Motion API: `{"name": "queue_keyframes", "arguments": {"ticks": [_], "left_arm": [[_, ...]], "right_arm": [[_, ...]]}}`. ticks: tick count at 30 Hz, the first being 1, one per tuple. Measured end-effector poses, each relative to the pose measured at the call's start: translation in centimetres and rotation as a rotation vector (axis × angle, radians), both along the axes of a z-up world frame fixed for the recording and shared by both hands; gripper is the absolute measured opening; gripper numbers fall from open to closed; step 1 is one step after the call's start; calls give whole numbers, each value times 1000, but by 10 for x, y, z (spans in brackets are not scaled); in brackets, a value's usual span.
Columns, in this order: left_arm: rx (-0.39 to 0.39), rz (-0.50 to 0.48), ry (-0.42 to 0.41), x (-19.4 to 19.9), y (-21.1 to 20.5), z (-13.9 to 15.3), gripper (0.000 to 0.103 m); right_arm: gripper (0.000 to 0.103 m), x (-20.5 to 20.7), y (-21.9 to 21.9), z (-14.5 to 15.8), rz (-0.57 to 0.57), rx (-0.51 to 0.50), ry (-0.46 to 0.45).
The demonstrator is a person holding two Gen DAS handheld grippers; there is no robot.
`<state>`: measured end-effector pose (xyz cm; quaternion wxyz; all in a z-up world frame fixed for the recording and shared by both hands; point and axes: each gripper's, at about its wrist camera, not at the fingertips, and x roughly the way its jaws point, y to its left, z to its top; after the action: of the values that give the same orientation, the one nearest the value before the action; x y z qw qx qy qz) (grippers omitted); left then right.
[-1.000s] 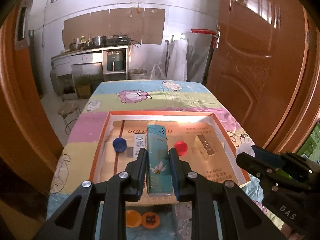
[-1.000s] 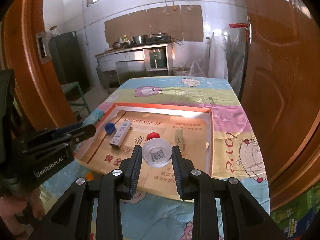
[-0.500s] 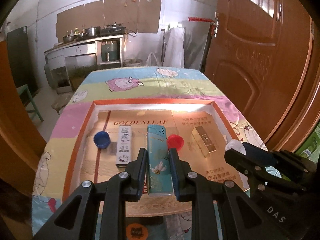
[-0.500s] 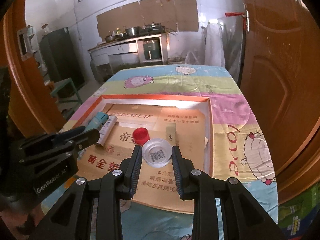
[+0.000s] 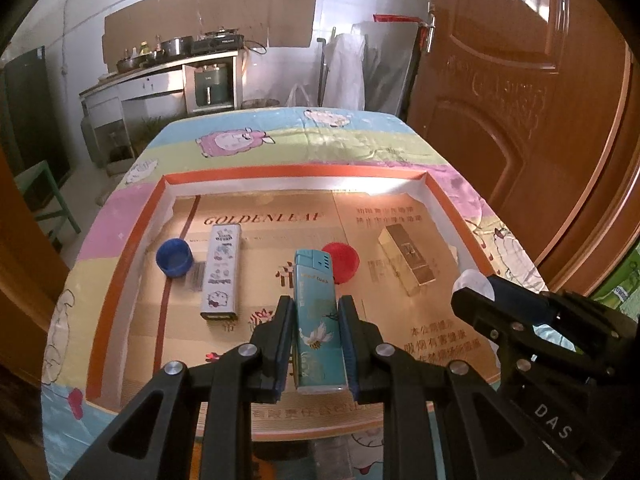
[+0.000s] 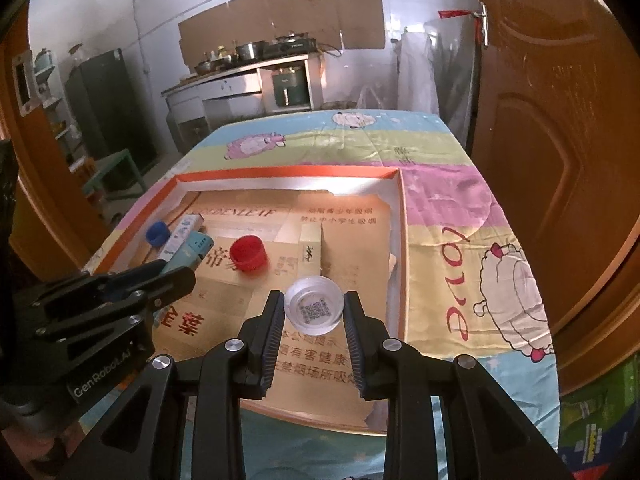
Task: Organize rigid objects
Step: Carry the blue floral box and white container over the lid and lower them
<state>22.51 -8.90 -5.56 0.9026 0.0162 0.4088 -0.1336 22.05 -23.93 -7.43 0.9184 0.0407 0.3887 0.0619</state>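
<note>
While claws grip, tray (image 5: pixel 136 240) reads GOLDENLEAF, right claw (image 5: pixel 472 296) marked DAS

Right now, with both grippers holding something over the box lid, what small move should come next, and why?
Probably lower the left gripper and set the teal lighter onto the bare cardboard between the white patterned lighter and the red bottle cap. It is clamped over the orange-rimmed box lid, above that free gap. The right gripper holds the clear cap.

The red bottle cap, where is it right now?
In the left wrist view, the red bottle cap lies in the tray, between the teal lighter and gold box.
</note>
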Motion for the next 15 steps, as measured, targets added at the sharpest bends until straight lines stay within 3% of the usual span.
{"name": "queue_keyframes", "arguments": {"ticks": [15], "left_arm": [[19,10,36,7,-2,-17,23]], "right_arm": [[31,7,-5,-15,-11,-10,32]]}}
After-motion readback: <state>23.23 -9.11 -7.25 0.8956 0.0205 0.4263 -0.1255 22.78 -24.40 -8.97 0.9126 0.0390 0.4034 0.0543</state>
